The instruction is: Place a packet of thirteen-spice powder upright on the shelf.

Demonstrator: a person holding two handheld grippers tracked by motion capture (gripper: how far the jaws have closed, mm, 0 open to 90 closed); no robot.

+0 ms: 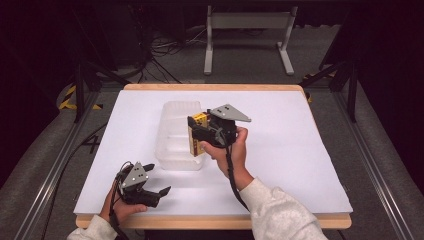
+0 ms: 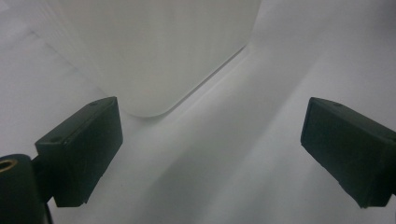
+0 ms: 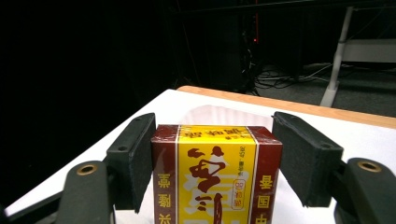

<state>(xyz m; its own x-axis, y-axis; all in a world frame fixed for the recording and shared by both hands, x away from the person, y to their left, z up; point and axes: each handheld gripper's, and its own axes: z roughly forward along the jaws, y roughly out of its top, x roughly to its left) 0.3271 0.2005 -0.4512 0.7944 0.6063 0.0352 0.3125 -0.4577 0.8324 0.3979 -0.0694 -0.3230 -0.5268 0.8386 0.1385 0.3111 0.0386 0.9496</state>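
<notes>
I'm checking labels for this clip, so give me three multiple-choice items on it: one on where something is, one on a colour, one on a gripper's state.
1. Where is the box held?
A. over the clear plastic bin
B. on the floor
C. under the left gripper

2. Which colours does the box show?
A. blue and white
B. dark red and yellow
C. green and black

3. How is the left gripper?
A. shut on the box
B. shut on the bin's rim
C. open, with nothing between its jaws

Key: 1 A, the high view shows the right gripper carrying it above the bin's near right corner. 2 B, the right gripper view shows its printed face. 3 C, the left gripper view shows bare white tabletop between its jaws.
</notes>
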